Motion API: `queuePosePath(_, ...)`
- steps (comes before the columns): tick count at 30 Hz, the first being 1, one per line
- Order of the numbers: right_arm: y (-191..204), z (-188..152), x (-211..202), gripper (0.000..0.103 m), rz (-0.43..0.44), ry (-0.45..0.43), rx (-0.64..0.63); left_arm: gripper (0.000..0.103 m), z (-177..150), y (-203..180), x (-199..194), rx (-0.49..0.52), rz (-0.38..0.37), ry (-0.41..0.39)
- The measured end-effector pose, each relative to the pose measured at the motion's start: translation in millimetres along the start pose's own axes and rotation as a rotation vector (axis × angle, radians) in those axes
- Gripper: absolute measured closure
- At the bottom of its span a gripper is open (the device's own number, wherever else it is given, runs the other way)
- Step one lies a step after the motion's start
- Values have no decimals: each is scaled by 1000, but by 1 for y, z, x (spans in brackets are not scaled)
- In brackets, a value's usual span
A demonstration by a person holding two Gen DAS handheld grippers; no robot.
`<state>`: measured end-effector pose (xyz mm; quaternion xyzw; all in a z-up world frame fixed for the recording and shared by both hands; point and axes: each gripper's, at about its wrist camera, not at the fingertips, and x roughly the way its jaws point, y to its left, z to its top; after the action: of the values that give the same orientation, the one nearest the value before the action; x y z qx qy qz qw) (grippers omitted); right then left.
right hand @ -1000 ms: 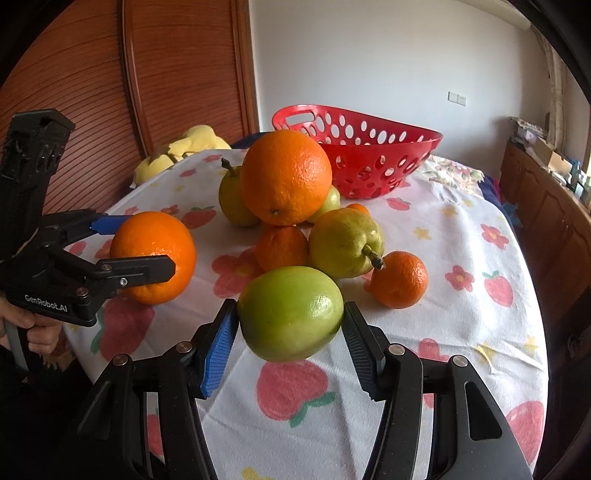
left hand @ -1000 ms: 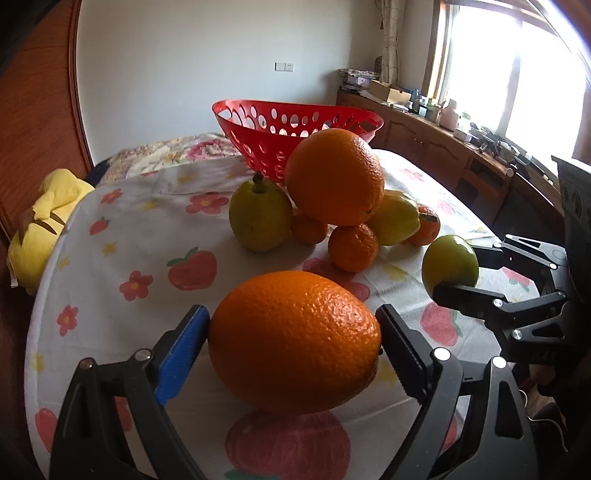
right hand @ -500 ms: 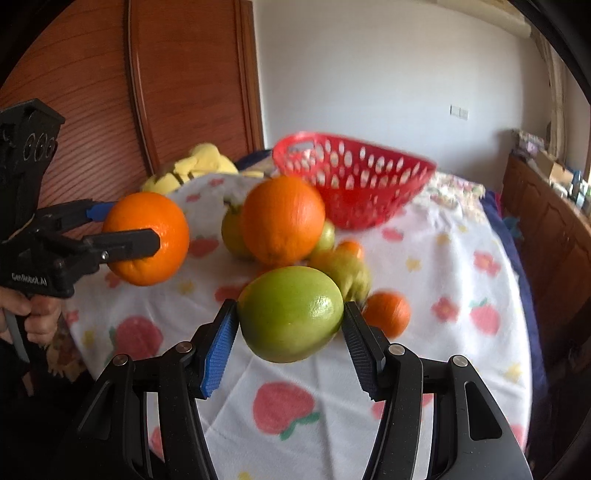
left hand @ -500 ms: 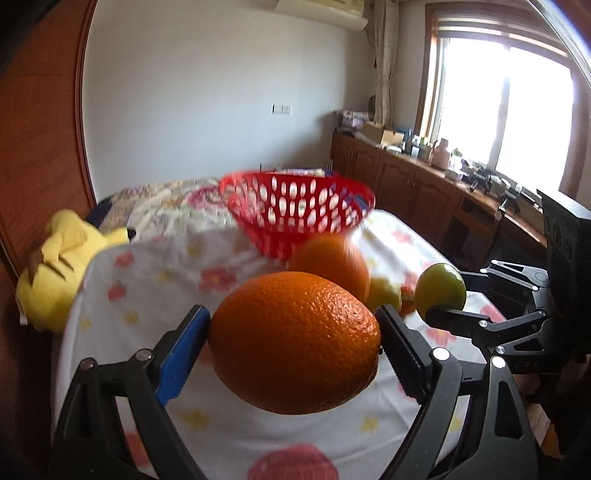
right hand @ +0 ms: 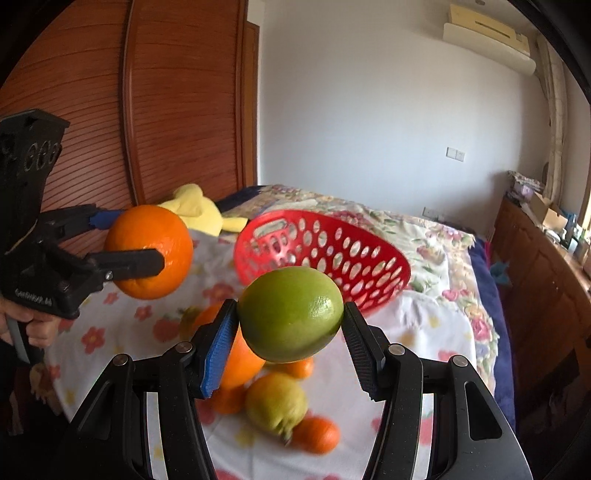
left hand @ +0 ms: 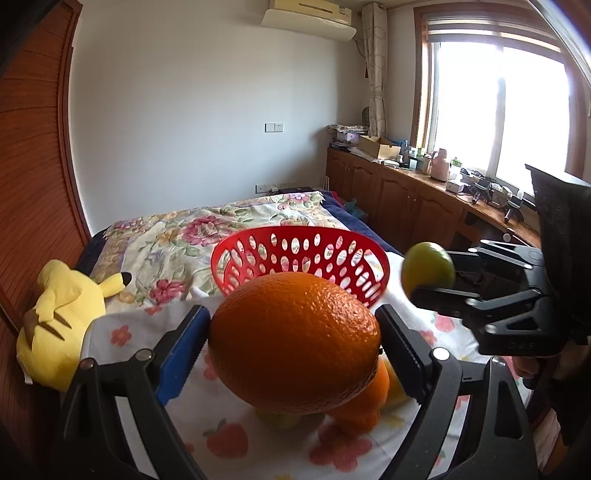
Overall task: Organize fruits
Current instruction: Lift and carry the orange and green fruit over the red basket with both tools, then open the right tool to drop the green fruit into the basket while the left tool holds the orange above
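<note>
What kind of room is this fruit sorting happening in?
Probably a bedroom at home: a bed with a floral quilt, a yellow plush toy beside it, and a wall-mounted air conditioner above.

Both wrist views look forward, raised, sharing the red basket point(left hand: 300, 254).

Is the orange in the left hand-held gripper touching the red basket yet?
Apart. In the right wrist view the orange, clamped in the left hand-held gripper, hangs in the air left of the basket, with tablecloth showing between them.
</note>
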<state>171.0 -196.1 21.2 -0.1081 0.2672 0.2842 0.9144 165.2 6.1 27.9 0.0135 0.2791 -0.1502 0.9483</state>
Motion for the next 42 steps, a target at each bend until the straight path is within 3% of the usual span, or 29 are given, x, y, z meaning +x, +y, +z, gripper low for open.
queuePosePath(12,-34,19,89,44,37,112,1,13,27,10,60,15,-1,55)
queuePosePath(21,-47,22,130,44,78,168,-10,13,37,16,92,36,12,83)
queuePosePath(29,-48,20,138,44,74,186,-18,13,35,19,105,37,9,101)
queuePosePath(42,-63,29,115,44,24,103,12,13,38,14,131,70,3,167)
